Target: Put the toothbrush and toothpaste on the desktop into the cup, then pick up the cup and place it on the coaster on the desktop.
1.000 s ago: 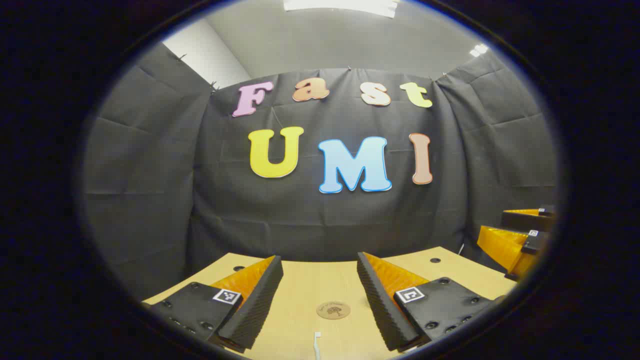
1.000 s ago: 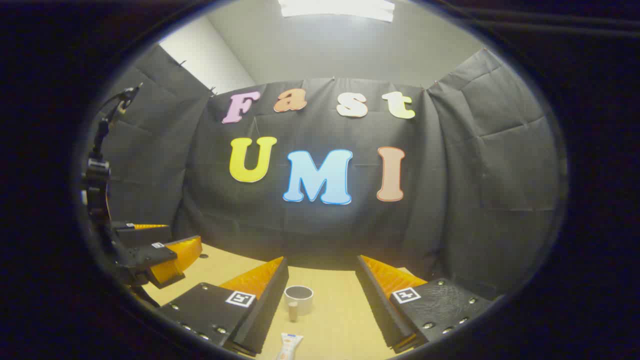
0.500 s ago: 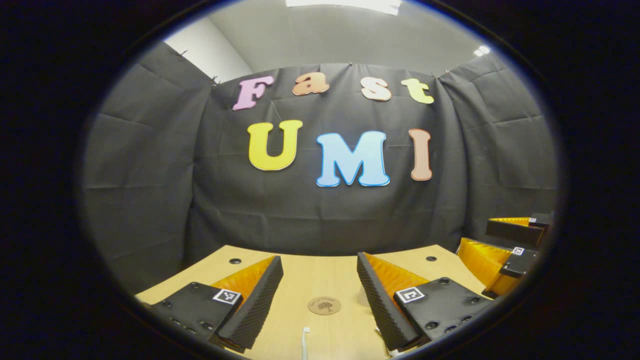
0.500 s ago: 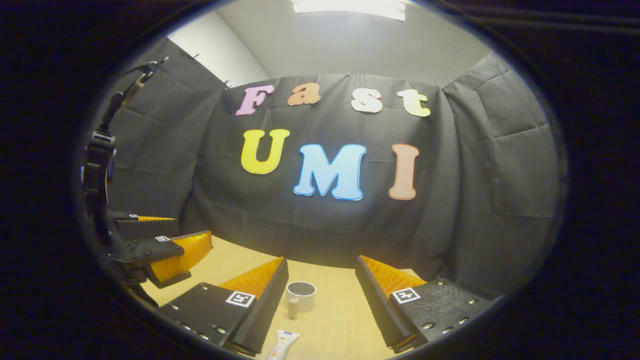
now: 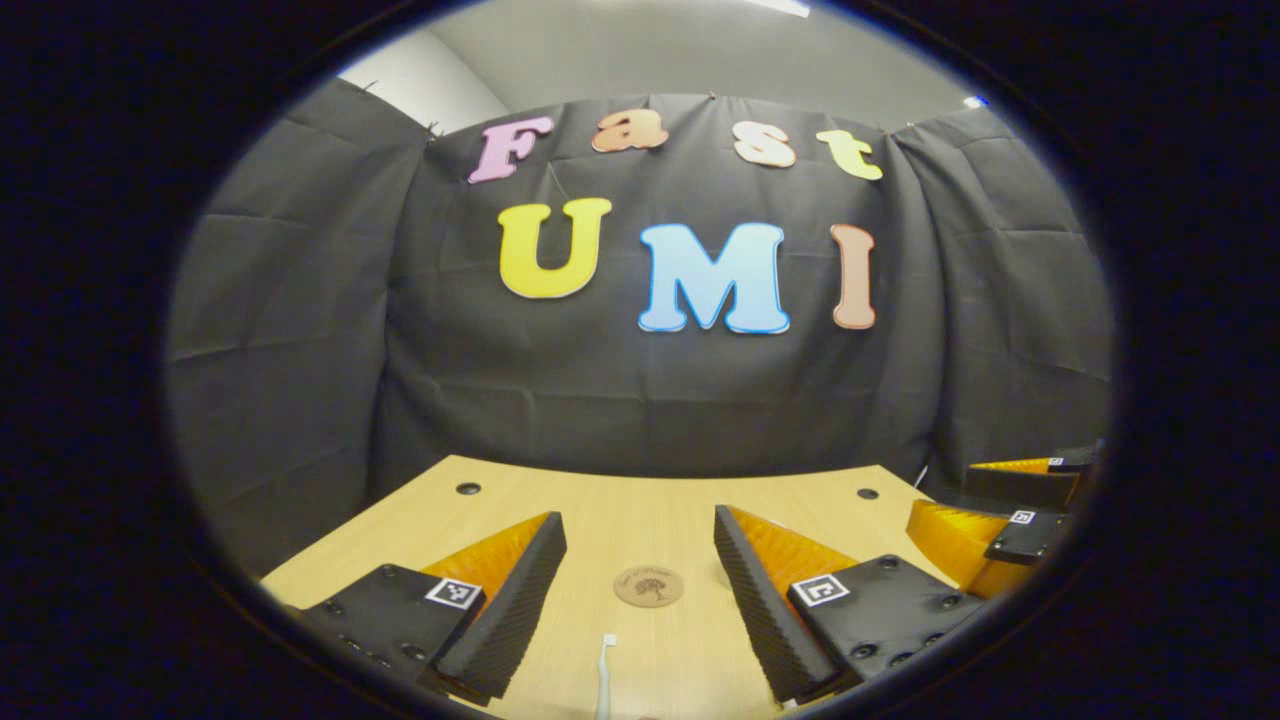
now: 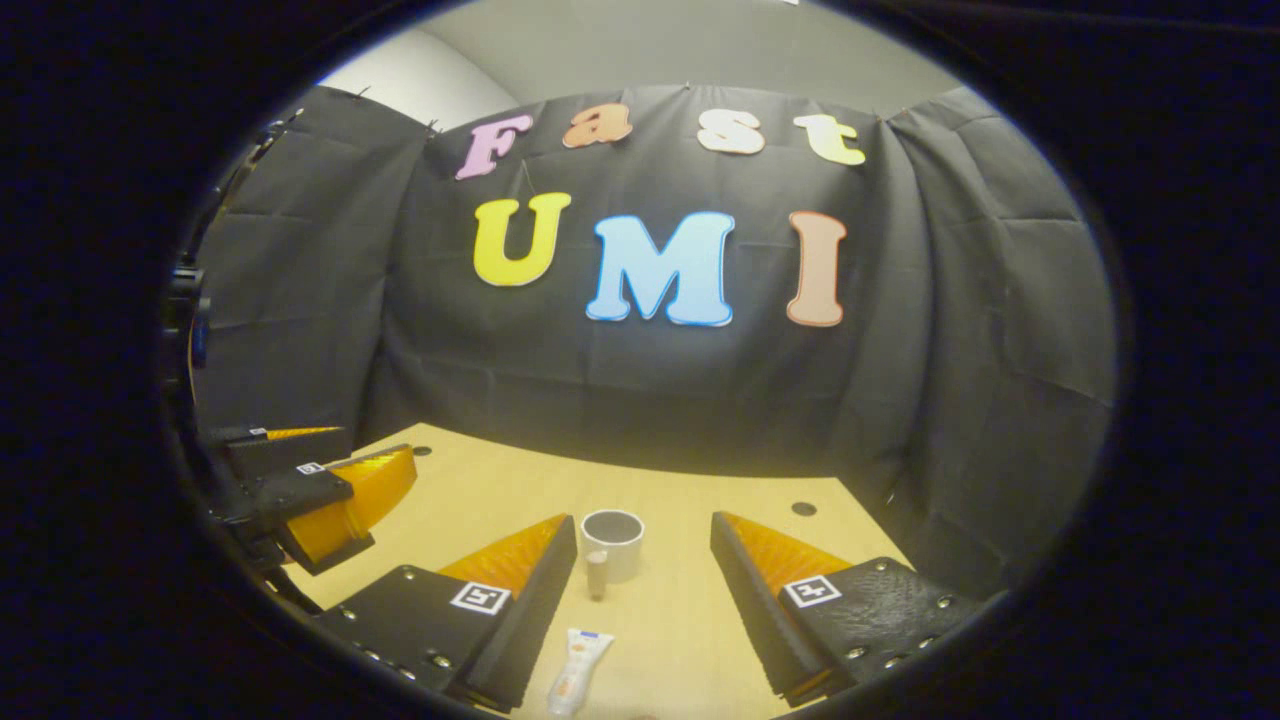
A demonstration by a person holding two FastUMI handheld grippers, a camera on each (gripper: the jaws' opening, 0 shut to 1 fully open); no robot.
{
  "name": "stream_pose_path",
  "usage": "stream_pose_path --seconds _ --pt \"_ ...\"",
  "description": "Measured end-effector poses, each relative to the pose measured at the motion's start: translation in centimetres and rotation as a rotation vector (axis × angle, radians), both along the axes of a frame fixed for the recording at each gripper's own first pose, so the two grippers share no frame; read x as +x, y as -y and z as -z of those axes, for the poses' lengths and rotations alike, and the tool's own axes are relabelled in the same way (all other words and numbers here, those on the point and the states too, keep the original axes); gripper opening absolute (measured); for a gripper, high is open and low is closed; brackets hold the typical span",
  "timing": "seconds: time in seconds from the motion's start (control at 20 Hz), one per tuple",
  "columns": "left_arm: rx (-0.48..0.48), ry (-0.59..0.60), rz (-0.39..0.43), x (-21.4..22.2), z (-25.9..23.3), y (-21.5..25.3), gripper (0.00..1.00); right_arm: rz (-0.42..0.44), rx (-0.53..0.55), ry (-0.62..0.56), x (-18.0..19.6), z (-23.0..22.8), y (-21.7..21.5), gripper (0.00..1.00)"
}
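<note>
- The toothbrush [image 5: 603,675] is seen lying on the desktop [image 5: 600,510], near, between the wide-spread fingers of the left gripper [image 5: 640,590]; the coaster [image 5: 648,586] lies just beyond.
- The toothpaste [image 6: 572,680] lies before the wide, empty right gripper [image 6: 640,590], the cup [image 6: 612,540] farther off.
- The first pickup is judged pending; lowering and closing are called for.

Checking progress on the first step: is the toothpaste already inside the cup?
No: in the right gripper view the toothpaste lies flat on the desktop, nearer the camera than the cup.

White cup [image 6: 612,545], white toothbrush [image 5: 603,680]
</note>
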State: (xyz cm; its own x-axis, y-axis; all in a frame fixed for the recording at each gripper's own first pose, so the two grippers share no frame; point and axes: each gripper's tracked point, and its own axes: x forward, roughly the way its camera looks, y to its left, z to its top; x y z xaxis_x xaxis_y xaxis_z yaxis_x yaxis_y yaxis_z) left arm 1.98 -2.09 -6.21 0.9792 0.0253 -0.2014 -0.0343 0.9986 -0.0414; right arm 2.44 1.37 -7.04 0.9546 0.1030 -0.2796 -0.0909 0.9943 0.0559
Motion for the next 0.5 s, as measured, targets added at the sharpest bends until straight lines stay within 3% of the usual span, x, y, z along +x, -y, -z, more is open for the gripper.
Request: stream_pose_path --seconds 0.5 --pt "-0.112 -0.434 -0.022 1.1 12.6 -1.9 0.96 -0.066 0.04 -0.388 0.4 9.4 -3.4 0.84"
